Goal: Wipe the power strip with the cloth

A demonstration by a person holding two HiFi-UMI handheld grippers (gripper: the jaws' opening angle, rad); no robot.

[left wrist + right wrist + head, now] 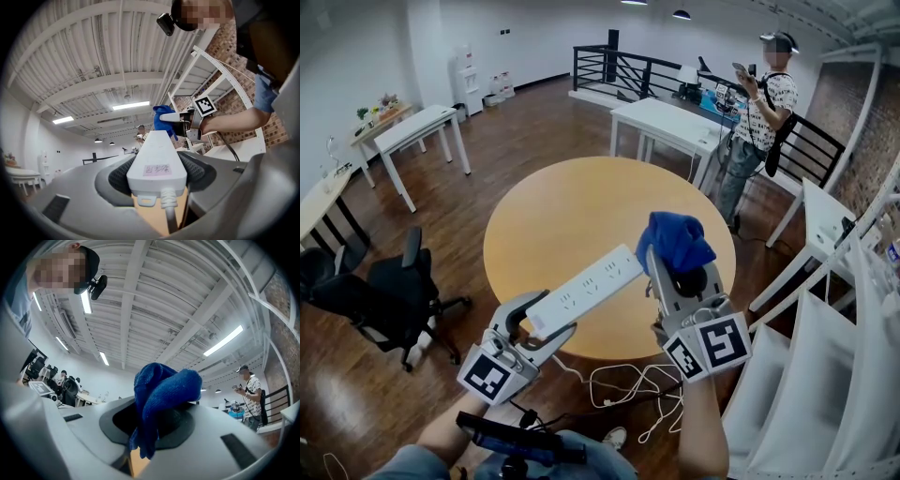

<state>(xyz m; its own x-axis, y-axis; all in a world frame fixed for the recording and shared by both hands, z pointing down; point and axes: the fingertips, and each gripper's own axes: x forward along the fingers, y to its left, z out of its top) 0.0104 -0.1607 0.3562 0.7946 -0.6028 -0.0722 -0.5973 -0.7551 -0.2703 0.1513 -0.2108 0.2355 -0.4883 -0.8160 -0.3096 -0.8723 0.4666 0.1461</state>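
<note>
- The left gripper's (157,180) jaws stand wide and are clamped on the cord end of the power strip (586,292). Their dark ribbed pads press its two long sides.
- The right gripper's (154,425) jaws are closed on a bunched cloth (161,392), which bulges up out of them and hangs a flap down in front.
- The left gripper is held about level. The strip reaches out from it, slanting over the near edge of the round surface (581,206) and held in the air above it.
- The right forearm (703,422) comes up from below, with its gripper tipped slightly upward over the same near edge. The cloth sits right at the strip's far end; I cannot tell whether they touch.
- The strip is a long, smooth white plastic bar with rows of sockets on its upper face and a pale label by the cord.
- Its white cord (628,384) drops and loops on the floor below the surface's near edge.
- The cloth is deep blue and fuzzy.
- The surface is a smooth, light wooden disc.
</note>
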